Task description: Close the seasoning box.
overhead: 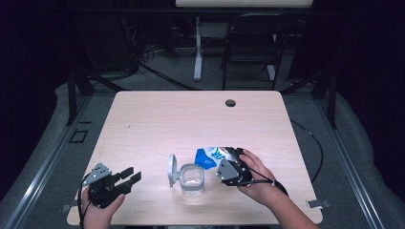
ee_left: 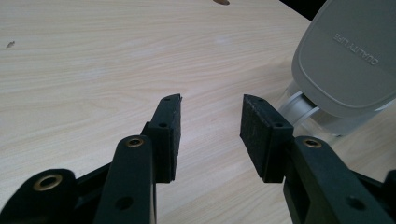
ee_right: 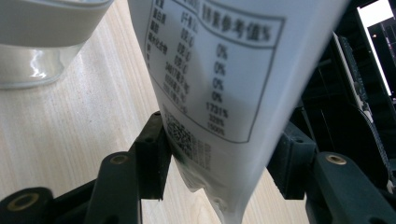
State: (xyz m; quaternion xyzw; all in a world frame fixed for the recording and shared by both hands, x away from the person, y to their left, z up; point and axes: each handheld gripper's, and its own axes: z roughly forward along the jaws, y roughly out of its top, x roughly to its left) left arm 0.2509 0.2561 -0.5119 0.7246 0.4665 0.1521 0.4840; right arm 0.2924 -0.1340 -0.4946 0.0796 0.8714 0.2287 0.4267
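Note:
A clear glass jar [overhead: 192, 180] stands near the table's front edge, its grey hinged lid [overhead: 172, 169] flipped up on its left side. My right gripper [overhead: 225, 157] is shut on a blue and white pouch [overhead: 210, 156], which tilts toward the jar's mouth. In the right gripper view the pouch [ee_right: 219, 56] shows a printed nutrition table and sits squeezed between both jaws of my right gripper [ee_right: 224, 126], with the jar [ee_right: 42, 42] at the upper left. My left gripper [overhead: 133, 175] rests left of the jar, open and empty. Its own view has my left gripper [ee_left: 212, 105] beside the lid [ee_left: 350, 51].
The light wooden table [overhead: 167, 119] has a round cable hole [overhead: 230, 102] near its far edge. A dark chair [overhead: 250, 43] and a white desk leg [overhead: 197, 47] stand on the floor beyond it. Metal frame rails run along both sides.

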